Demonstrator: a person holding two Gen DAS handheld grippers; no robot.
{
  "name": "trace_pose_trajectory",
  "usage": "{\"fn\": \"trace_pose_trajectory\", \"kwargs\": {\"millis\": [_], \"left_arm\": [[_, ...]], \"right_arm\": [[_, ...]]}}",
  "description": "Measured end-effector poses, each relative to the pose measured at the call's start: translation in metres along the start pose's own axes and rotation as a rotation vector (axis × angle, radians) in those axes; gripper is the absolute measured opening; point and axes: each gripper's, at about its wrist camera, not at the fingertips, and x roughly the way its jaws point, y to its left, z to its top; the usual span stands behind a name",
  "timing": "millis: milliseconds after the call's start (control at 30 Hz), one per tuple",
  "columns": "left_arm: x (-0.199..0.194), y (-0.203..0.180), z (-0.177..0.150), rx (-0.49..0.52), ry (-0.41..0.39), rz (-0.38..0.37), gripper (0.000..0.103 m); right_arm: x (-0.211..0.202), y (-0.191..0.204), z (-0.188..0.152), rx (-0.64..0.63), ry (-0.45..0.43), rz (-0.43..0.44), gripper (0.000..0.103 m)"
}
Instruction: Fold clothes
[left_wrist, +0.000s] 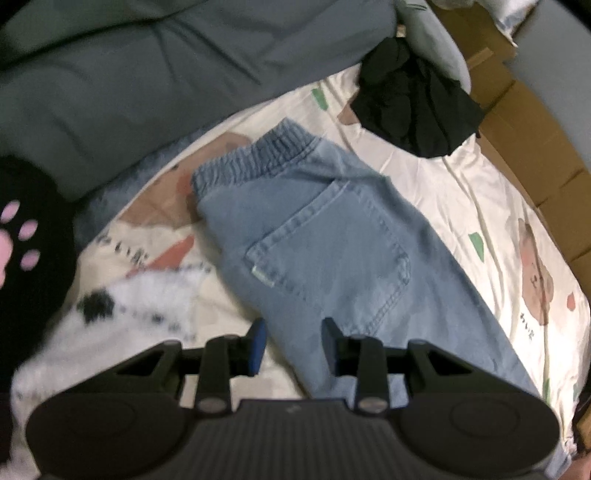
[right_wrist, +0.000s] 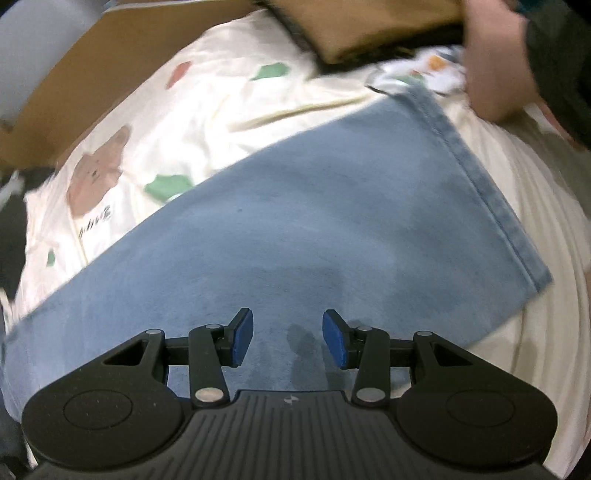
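A pair of light blue jeans (left_wrist: 332, 236) lies on a cream bedsheet printed with bears (left_wrist: 480, 206), elastic waistband at the far end and a back pocket facing up. My left gripper (left_wrist: 293, 343) hovers open over the seat of the jeans, nothing between its blue pads. The right wrist view shows a jeans leg (right_wrist: 314, 206) stretched flat, its hem toward the far right. My right gripper (right_wrist: 288, 338) is open above that leg, holding nothing.
A black garment (left_wrist: 413, 103) is heaped at the far end of the sheet. A grey-green quilt (left_wrist: 147, 74) lies left of it. A fluffy white and black item (left_wrist: 129, 306) sits near left. Cardboard boxes (left_wrist: 524, 122) line the right. A hand (right_wrist: 495, 62) rests by brown folded cloth (right_wrist: 369, 26).
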Motion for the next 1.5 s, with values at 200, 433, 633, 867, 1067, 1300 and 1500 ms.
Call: {"fn": "trace_pose_trajectory", "kwargs": {"millis": [200,433,633,867,1067,1300,1500], "left_arm": [[0.026,-0.001,0.033,0.048,-0.055,0.006,0.035],[0.064,-0.006,0.074,0.083,-0.099,0.008,0.033],[0.089,-0.013,0.089,0.106,-0.132,-0.012,0.033],[0.123,-0.024,0.109,0.169,-0.125,-0.005,0.033],[0.149,-0.033,0.127,0.142,-0.117,-0.02,0.027],[0.174,-0.056,0.139,0.182,-0.105,-0.027,0.027],[0.197,-0.059,0.147,0.181,-0.083,-0.062,0.024]], "right_arm": [[0.01,0.022,-0.002,-0.135,0.015,0.006,0.049],[0.023,0.048,-0.005,-0.292,0.033,0.013,0.049],[0.031,0.074,0.002,-0.398,0.046,0.043,0.049],[0.053,0.122,0.011,-0.505,0.054,0.095,0.049],[0.072,0.158,0.013,-0.564,0.061,0.129,0.049],[0.085,0.197,0.014,-0.64,0.054,0.165,0.049],[0.103,0.225,0.02,-0.651,0.042,0.181,0.049]]}}
